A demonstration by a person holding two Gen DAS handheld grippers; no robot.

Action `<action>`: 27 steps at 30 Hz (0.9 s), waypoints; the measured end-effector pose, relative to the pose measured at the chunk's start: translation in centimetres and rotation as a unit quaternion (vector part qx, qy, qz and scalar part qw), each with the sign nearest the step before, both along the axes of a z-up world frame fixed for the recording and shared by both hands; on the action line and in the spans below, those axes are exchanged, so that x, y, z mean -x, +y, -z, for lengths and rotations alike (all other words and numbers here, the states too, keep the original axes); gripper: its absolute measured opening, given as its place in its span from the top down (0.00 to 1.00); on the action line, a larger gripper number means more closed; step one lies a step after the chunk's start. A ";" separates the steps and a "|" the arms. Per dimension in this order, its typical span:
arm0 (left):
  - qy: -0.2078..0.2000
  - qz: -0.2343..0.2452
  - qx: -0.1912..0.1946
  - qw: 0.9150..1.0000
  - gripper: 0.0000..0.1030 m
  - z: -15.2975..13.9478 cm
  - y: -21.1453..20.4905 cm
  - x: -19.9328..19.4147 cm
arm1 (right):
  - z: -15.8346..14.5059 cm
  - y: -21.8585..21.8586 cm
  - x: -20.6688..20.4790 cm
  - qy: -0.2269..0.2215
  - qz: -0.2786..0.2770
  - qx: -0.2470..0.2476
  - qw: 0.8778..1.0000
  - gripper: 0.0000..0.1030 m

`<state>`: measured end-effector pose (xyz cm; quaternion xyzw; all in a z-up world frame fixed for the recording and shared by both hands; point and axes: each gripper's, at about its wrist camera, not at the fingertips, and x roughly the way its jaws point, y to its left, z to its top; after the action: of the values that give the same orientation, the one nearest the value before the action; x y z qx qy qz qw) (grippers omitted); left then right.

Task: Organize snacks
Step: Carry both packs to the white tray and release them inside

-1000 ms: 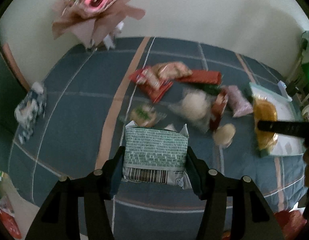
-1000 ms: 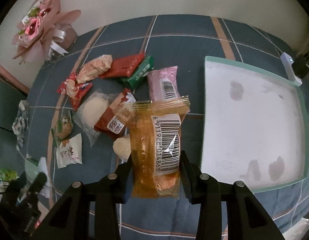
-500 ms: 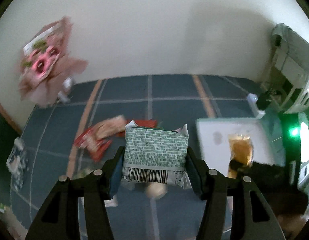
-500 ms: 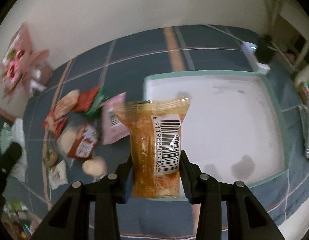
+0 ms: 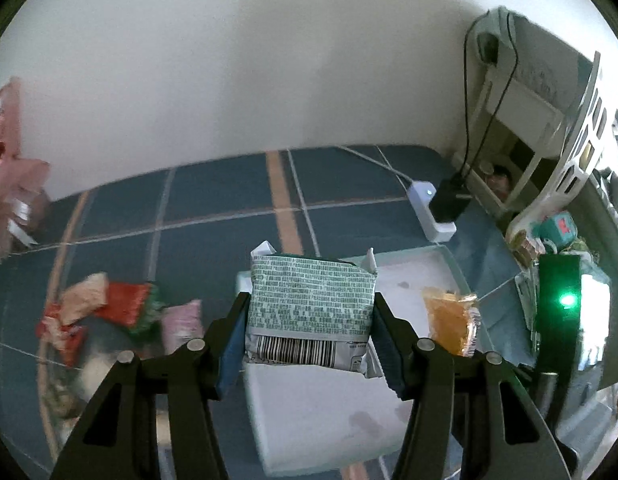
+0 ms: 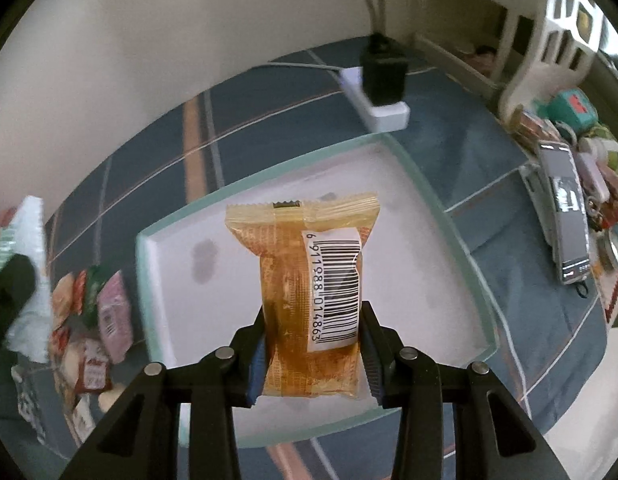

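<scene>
My left gripper (image 5: 309, 344) is shut on a green-and-white snack packet (image 5: 311, 308) with a barcode and holds it above the near left part of a white tray with a teal rim (image 5: 321, 420). My right gripper (image 6: 314, 354) is shut on an orange snack packet (image 6: 309, 292) with a barcode label and holds it over the same tray (image 6: 409, 248). The orange packet also shows in the left wrist view (image 5: 449, 322). A pile of loose snack packets (image 5: 117, 312) lies on the blue checked cloth left of the tray, also seen in the right wrist view (image 6: 97, 320).
A white power strip with a black plug (image 6: 383, 88) lies behind the tray. Small items and a phone (image 6: 565, 208) crowd the right side. A pink bouquet (image 5: 9, 184) stands at the far left by the wall.
Both grippers have swung to the right from the snack pile, each with its packet. They now hang over the tray, and the right one is further over its middle.
</scene>
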<state>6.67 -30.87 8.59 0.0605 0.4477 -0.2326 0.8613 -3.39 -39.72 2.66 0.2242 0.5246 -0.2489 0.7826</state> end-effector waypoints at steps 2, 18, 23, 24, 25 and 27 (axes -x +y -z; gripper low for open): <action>0.010 0.001 -0.001 1.000 0.43 1.4 -1.2 -0.4 | 0.5 -0.8 -0.1 0.002 0.006 0.005 1.000 0.59; 0.073 -0.035 0.001 0.997 0.37 9.7 -2.6 -4.3 | 3.0 -4.2 -0.7 0.019 0.032 0.010 0.999 0.59; 0.072 -0.037 0.001 0.997 0.29 9.0 -2.3 -4.2 | 2.9 -4.0 -0.7 0.022 0.031 0.017 0.999 0.59; 0.070 -0.035 0.000 0.997 0.29 8.7 -2.3 -4.1 | 2.8 -3.9 -0.7 0.022 0.030 0.018 0.999 0.59; 0.069 -0.035 -0.001 0.997 0.29 8.4 -2.3 -4.1 | 2.8 -3.9 -0.8 0.023 0.030 0.018 0.999 0.59; 0.070 -0.037 -0.011 0.997 0.28 7.9 -2.4 -4.1 | 2.9 -3.8 -0.8 0.025 0.029 0.019 0.999 0.59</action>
<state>10.75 -33.22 0.66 0.0366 0.5112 -0.1990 0.8353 -2.63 -43.48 -0.20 0.2182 0.5322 -0.2866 0.7662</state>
